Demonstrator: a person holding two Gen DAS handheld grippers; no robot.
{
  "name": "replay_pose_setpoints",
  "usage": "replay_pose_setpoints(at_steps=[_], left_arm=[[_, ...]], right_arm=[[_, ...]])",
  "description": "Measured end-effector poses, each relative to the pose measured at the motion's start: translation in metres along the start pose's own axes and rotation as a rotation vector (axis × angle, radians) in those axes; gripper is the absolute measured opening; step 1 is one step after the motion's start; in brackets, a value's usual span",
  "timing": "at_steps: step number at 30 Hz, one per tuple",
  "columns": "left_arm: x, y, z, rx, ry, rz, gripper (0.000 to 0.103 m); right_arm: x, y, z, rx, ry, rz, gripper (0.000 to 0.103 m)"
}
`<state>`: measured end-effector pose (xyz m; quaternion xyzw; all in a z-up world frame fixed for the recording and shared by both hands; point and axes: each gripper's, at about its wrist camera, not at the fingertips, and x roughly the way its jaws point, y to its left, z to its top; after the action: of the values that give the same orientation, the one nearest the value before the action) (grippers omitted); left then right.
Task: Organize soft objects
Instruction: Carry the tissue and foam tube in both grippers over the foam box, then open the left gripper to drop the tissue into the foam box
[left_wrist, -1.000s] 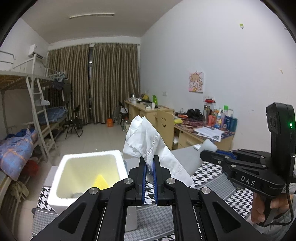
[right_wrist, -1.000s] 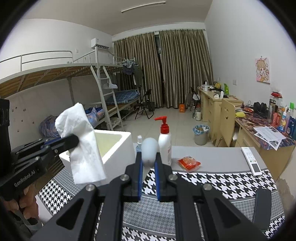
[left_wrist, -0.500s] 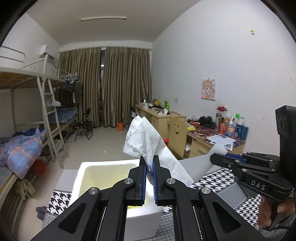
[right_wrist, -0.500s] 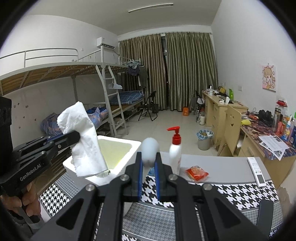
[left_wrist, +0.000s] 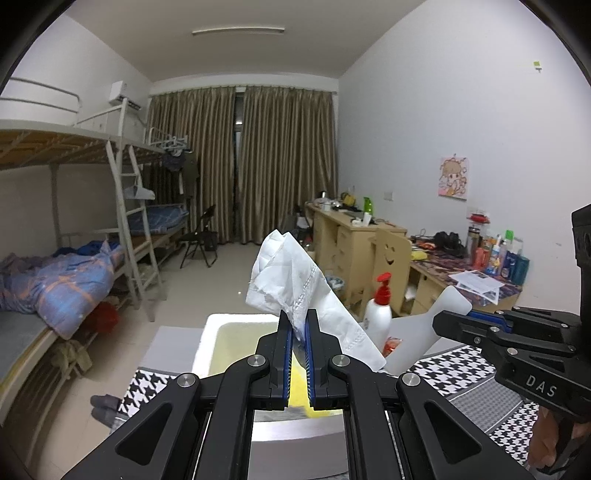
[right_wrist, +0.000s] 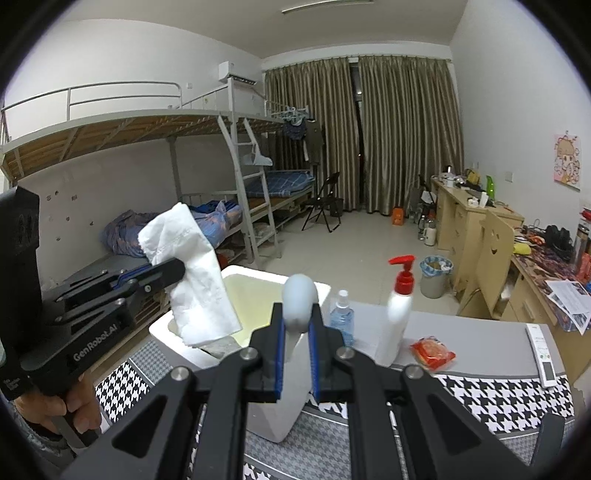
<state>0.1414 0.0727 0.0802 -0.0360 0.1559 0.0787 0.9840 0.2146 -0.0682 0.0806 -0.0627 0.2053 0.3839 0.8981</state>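
My left gripper (left_wrist: 298, 321) is shut on a crumpled white tissue (left_wrist: 291, 280) that sticks up above its fingertips. In the right wrist view the left gripper (right_wrist: 177, 267) holds the tissue (right_wrist: 199, 291) over the near-left corner of a white foam box (right_wrist: 321, 291). The box (left_wrist: 207, 347) has a yellowish inside with a yellow thing (left_wrist: 297, 391) in it. My right gripper (right_wrist: 297, 314) is shut on a pale grey soft piece (right_wrist: 299, 295) with a rounded top, just right of the box. From the left wrist, the right gripper (left_wrist: 439, 321) and its piece (left_wrist: 417, 343) show.
On the grey table beyond the houndstooth cloth (right_wrist: 498, 398) stand a white pump bottle with a red top (right_wrist: 397, 325) and a small clear bottle (right_wrist: 341, 321). A red packet (right_wrist: 432, 352) and a remote (right_wrist: 541, 354) lie further right. Bunk beds, desks and a chair fill the room behind.
Both grippers have swung left toward the foam box, which now sits nearer the middle of both views. The tissue now hangs over the box's corner. Both grips are unchanged.
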Motion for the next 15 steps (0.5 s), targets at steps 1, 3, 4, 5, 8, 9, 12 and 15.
replay_pose_setpoints(at_steps=[1, 3, 4, 5, 8, 9, 12, 15], left_arm=[[0.001, 0.001, -0.001, 0.002, 0.001, 0.003, 0.006], [0.003, 0.002, -0.002, 0.003, 0.010, 0.009, 0.006], [0.006, 0.003, -0.003, 0.002, 0.016, 0.011, 0.006], [0.007, 0.003, -0.004, 0.002, 0.021, 0.015, 0.006], [0.013, 0.004, -0.007, 0.001, 0.035, 0.023, 0.006], [0.013, 0.006, -0.007, 0.000, 0.036, 0.023, 0.006], [0.017, 0.010, -0.007, -0.003, 0.042, 0.032, 0.007], [0.023, 0.014, -0.008, -0.010, 0.052, 0.040, 0.007]], right_arm=[[0.002, 0.002, 0.000, -0.003, 0.004, 0.005, 0.014], [0.004, 0.005, 0.001, -0.009, 0.008, 0.010, 0.015], [0.006, 0.006, 0.001, -0.010, 0.010, 0.011, 0.015], [0.007, 0.006, 0.001, -0.012, 0.013, 0.014, 0.015], [0.010, 0.007, 0.001, -0.014, 0.021, 0.020, 0.015], [0.012, 0.008, 0.001, -0.016, 0.022, 0.022, 0.015], [0.016, 0.012, 0.003, -0.022, 0.027, 0.022, 0.015], [0.018, 0.016, 0.004, -0.027, 0.033, 0.019, 0.015]])
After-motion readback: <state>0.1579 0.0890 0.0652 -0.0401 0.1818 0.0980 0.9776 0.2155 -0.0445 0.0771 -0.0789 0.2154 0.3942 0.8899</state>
